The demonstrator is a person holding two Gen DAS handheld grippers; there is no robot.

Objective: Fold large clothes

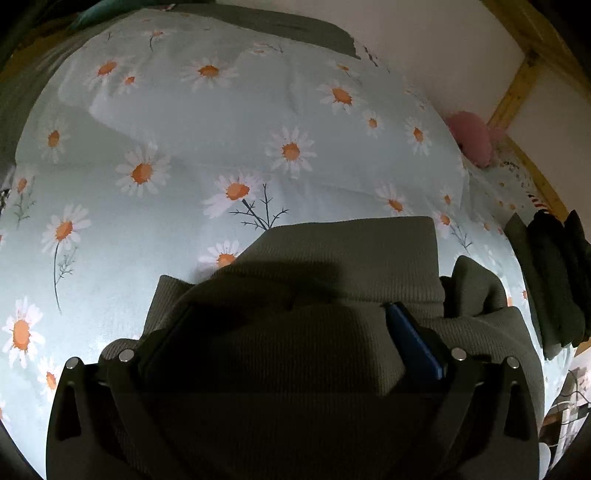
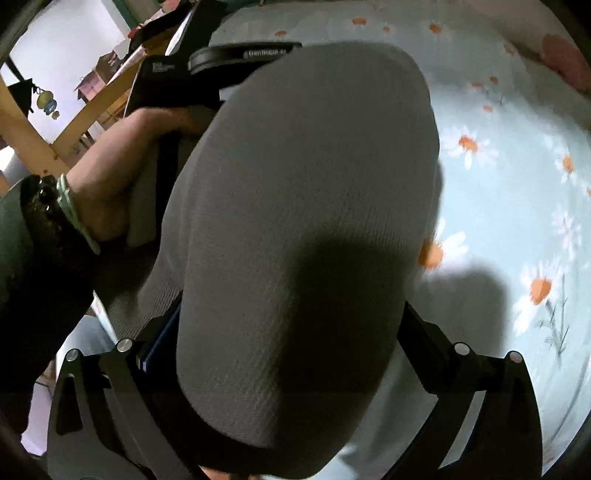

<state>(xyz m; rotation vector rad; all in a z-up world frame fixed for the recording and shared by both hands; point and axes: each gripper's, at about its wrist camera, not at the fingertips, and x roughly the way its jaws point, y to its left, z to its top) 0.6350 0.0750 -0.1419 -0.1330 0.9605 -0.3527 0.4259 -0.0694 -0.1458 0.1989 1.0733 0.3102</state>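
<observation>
Two claws work over a bed whose daisy-print sheet (image 1: pixel 207 155) lies pale blue and mostly bare. In the left wrist view the left claw (image 1: pixel 291 314) has its jaws set wide, with a thick fold of the olive ribbed garment (image 1: pixel 351 251) bunched between them. A blue pad (image 1: pixel 413 339) on one finger lies against the cloth, but whether both pads press on it I cannot tell. The garment's folded edge runs straight across just above the fingers, and a second lump of the same cloth rises at its right end. Beyond that edge the sheet spreads open up to a grey pillow or blanket (image 1: pixel 295 26) at the head of the bed. A pink soft thing (image 1: pixel 469 136) sits at the bed's right edge beside a wooden frame (image 1: pixel 517 92), and dark clothes (image 1: pixel 554 277) hang at the far right.

In the right wrist view the right claw (image 2: pixel 288 325) stands spread to its full width; the garment (image 2: pixel 303 206) fills the gap and covers most of the picture, and its pads do not visibly clamp it. The cloth's rounded right edge falls onto the sheet (image 2: pixel 517 206), which lies bare on that side out to the bed's border. To the left a hand (image 2: pixel 122 170) with bracelets at the wrist grips the other tool's black body (image 2: pixel 177 81), close against the garment's left edge.
</observation>
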